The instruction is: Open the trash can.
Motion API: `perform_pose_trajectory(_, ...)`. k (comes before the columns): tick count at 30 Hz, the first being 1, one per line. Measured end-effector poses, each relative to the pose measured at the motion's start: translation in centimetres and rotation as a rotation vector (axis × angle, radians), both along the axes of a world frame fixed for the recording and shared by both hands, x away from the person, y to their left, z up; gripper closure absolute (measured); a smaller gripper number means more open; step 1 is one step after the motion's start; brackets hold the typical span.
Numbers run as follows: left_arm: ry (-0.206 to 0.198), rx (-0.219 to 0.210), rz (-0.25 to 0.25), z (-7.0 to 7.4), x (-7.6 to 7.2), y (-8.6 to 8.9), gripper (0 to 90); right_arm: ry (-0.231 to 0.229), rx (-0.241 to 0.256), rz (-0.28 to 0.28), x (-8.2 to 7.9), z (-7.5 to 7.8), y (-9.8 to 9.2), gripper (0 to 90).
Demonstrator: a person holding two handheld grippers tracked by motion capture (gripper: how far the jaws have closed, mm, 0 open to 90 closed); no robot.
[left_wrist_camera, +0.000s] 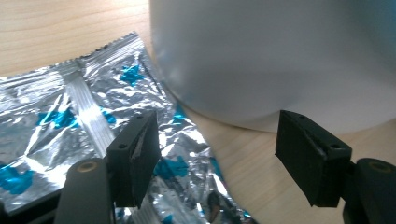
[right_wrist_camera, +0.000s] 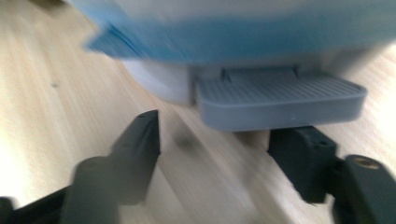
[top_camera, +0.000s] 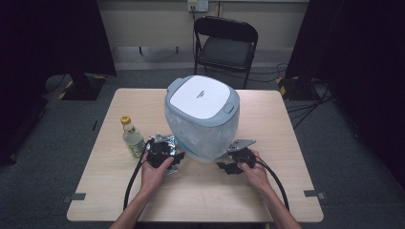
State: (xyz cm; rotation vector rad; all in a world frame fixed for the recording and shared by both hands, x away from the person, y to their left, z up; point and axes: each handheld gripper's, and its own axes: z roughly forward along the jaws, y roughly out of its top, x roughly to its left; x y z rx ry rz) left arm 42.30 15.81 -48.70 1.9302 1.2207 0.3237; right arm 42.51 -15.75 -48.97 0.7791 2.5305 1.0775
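High view: the pedal bin [top_camera: 202, 117] stands upright mid-counter [top_camera: 267, 191], its pedal [right_wrist_camera: 279, 100] facing the person; left claw [top_camera: 165, 153] gapes empty over a foil packet [left_wrist_camera: 70, 121]; right claw [top_camera: 230, 166] gapes empty at the pedal.

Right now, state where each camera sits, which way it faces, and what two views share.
High view: above the person's side, looking forward and down at the table; forearms and both hands show.
Left gripper view: rides the left gripper, open jaws toward foil packet and bin.
Right gripper view: rides the right gripper, open, facing the bin's pedal.
All share the bin.
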Motion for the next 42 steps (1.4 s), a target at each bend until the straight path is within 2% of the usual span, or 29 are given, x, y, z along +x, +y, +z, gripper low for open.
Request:
perform_pose_trajectory(3,-0.016,-0.018,0.011,0.5,-0.1,0.4,30.5,0.004,0.017,-0.064,0.2,0.2,-1.4,29.5)
perform_pose_trajectory(4,-0.016,-0.018,0.011,0.5,-0.1,0.4,30.8,0.004,0.017,-0.064,0.2,0.2,-1.4,29.5)
perform_pose_trajectory(5,-0.023,-0.017,0.025,0.7,-0.1,0.5,30.8,0.002,0.03,-0.091,0.2,0.3,-2.1,27.6)
perform_pose_trajectory(6,-0.025,-0.013,0.039,0.8,0.0,0.8,31.1,0.005,0.059,-0.161,0.5,0.6,-3.6,28.4)
perform_pose_trajectory(7,-0.022,-0.013,0.045,0.8,0.0,0.8,30.9,-0.015,0.056,-0.192,0.7,0.8,-4.0,30.3)
perform_pose_trajectory(8,-0.022,-0.013,0.045,0.8,0.0,0.8,30.8,-0.015,0.056,-0.192,0.7,0.8,-4.0,30.3)
perform_pose_trajectory(9,-0.024,0.0,0.065,0.8,0.1,0.9,31.0,-0.056,0.068,-0.265,1.5,1.5,-4.7,27.9)
perform_pose_trajectory(10,-0.024,0.0,0.065,0.8,0.1,0.9,30.9,-0.056,0.068,-0.265,1.5,1.5,-4.7,27.9)
perform_pose_trajectory(11,-0.013,-0.009,0.07,0.7,0.2,1.0,30.7,-0.09,0.057,-0.322,2.4,1.7,-4.9,30.3)
perform_pose_trajectory(12,-0.013,-0.009,0.07,0.7,0.2,1.0,30.5,-0.09,0.057,-0.322,2.4,1.7,-4.9,30.3)
perform_pose_trajectory(13,-0.011,-0.003,0.073,0.6,0.3,1.1,30.6,-0.106,0.028,-0.362,3.8,1.4,-4.9,30.8)
perform_pose_trajectory(14,-0.011,-0.003,0.073,0.6,0.3,1.1,30.5,-0.106,0.028,-0.362,3.8,1.4,-4.9,30.8)
perform_pose_trajectory(15,-0.005,-0.011,0.083,0.5,0.5,1.1,30.5,-0.107,0.027,-0.362,4.7,0.9,-4.8,32.7)
perform_pose_trajectory(17,-0.015,-0.005,0.089,0.4,0.6,1.1,30.6,-0.075,0.046,-0.322,5.2,0.5,-4.3,31.6)
perform_pose_trajectory(18,-0.015,-0.005,0.089,0.4,0.6,1.1,30.9,-0.07,0.041,-0.295,5.3,0.3,-4.0,35.2)
perform_pose_trajectory(19,-0.01,-0.01,0.099,0.3,0.7,1.1,31.6,-0.073,0.047,-0.286,5.3,0.2,-3.6,40.2)
perform_pose_trajectory(22,-0.001,-0.017,0.11,0.4,0.8,1.0,33.4,-0.076,0.051,-0.266,5.3,0.3,-3.4,44.0)
perform_pose_trajectory(23,-0.003,0.026,0.093,0.7,1.0,0.8,34.0,-0.052,0.06,-0.256,5.2,0.2,-3.4,48.0)
perform_pose_trajectory(26,0.001,0.027,0.096,0.9,1.3,0.8,34.4,-0.059,0.051,-0.244,5.0,0.3,-3.3,52.5)
perform_pose_trajectory(27,-0.023,0.007,0.106,1.0,1.6,0.7,34.8,-0.062,0.037,-0.22,4.7,0.4,-3.0,53.8)
perform_pose_trajectory(28,-0.023,0.007,0.106,1.0,1.6,0.7,35.3,-0.062,0.037,-0.22,4.7,0.4,-3.0,53.8)
perform_pose_trajectory(29,-0.034,-0.01,0.103,1.0,1.8,0.5,35.8,-0.054,0.034,-0.191,4.3,0.5,-2.7,53.7)
perform_pose_trajectory(31,-0.036,0.006,0.094,1.0,2.0,0.3,37.4,-0.049,0.032,-0.18,4.2,0.5,-2.5,53.4)
perform_pose_trajectory(32,-0.047,0.019,0.094,1.1,2.4,0.0,38.3,-0.048,0.013,-0.152,3.9,0.7,-2.1,50.9)
perform_pose_trajectory(34,-0.04,-0.007,0.101,1.2,2.9,0.0,38.2,-0.046,0.006,-0.14,3.7,0.9,-2.1,40.0)
perform_pose_trajectory(37,-0.041,-0.014,0.11,1.3,3.2,0.1,36.9,-0.032,0.036,-0.155,4.0,1.2,-2.5,36.0)
perform_pose_trajectory(39,-0.035,0.001,0.115,1.3,3.8,0.2,38.3,-0.07,0.051,-0.244,4.7,1.6,-3.5,36.5)
perform_pose_trajectory(40,-0.035,0.001,0.115,1.3,3.8,0.2,41.6,-0.07,0.051,-0.244,4.7,1.6,-3.5,36.5)
perform_pose_trajectory(42,-0.062,0.007,0.122,1.5,4.3,0.2,44.9,-0.108,0.073,-0.308,5.2,1.9,-4.2,36.2)
